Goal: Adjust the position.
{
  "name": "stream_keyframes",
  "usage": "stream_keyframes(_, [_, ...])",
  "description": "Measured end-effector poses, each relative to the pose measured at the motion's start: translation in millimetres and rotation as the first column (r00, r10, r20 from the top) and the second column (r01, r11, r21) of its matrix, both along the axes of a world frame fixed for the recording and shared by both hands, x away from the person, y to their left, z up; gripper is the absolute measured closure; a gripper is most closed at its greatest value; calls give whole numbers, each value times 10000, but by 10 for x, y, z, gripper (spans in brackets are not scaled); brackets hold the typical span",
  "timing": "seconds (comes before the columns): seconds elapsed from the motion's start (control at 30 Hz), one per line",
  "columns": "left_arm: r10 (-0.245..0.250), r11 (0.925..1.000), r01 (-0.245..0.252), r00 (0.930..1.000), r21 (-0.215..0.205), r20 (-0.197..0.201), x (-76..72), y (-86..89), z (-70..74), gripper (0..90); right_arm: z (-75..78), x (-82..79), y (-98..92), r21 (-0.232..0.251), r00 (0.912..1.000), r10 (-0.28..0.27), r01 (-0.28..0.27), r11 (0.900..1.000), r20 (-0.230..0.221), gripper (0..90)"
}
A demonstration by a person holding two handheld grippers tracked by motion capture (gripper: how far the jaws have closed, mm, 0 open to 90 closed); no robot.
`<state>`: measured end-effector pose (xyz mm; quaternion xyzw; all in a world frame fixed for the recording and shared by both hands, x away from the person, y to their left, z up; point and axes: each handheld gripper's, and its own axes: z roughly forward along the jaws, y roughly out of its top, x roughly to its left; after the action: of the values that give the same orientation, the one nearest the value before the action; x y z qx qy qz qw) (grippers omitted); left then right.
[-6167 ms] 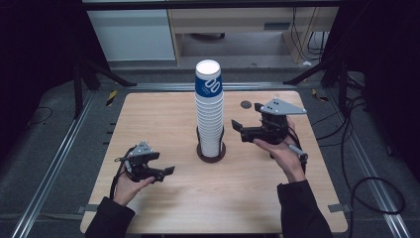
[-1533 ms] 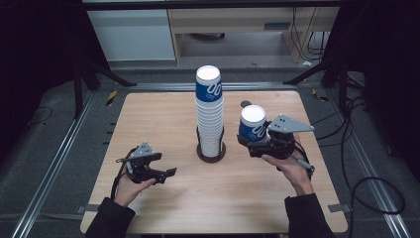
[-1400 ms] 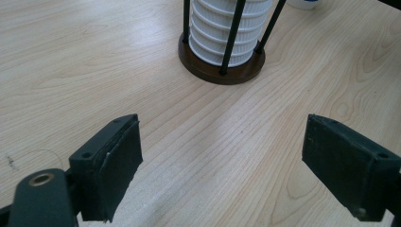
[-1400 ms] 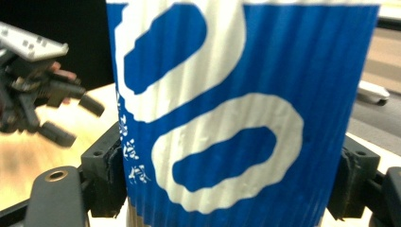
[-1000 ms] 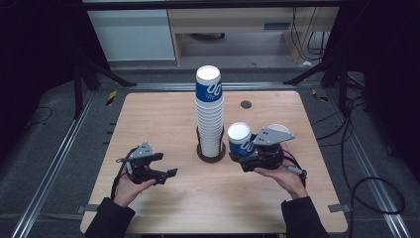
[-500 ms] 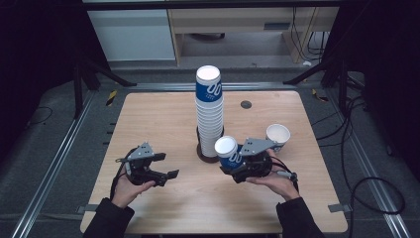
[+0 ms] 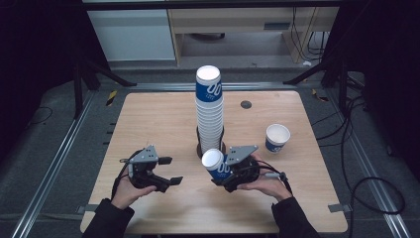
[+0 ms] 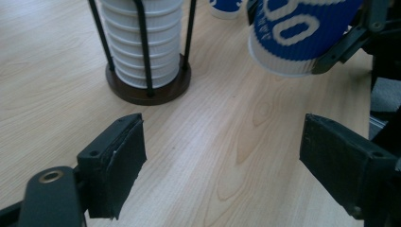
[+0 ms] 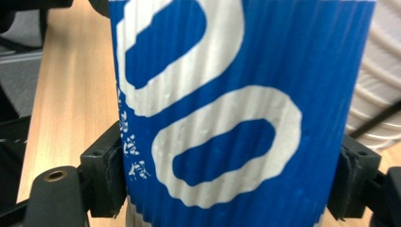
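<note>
Wooden table (image 7: 148,119): right tool (image 7: 221,174) grips 1 cup (image 7: 216,164); left tool (image 7: 168,170) wide, narrowing.

"00" on blue cup (image 9: 236,109)

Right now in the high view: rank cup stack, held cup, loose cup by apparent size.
1. cup stack
2-3. held cup in the right gripper and loose cup: look alike; not ranked.

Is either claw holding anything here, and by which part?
The right claw grips a blue-and-white paper cup by its ribbed side wall, one jaw on each side. The left claw is open, with nothing between its jaws.
</note>
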<state>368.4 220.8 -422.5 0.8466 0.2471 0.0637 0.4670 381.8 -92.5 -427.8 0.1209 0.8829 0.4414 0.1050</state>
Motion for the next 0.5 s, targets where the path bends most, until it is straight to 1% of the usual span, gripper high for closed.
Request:
stream_keyframes(0.17, [-474,9988,475,9988,116,-89,-35,-73,5,147,-69,0,121,-386,9986,498,-504,9980,-164,192])
stream_keyframes(0.23, [-663,9977,665,9977,124,-124,-45,-103,9,148,-94,-5,167,-559,9979,611,-622,9965,-213,192])
stream_keyframes(0.4, [-986,9949,988,9951,187,-123,-60,-172,30,148,-137,5,240,-662,9961,852,-865,9941,-221,192])
stream_keyframes(0.5, [-1107,9938,1109,9937,103,-170,-61,-199,42,147,-156,-4,282,-735,9947,990,-1007,9922,-265,192])
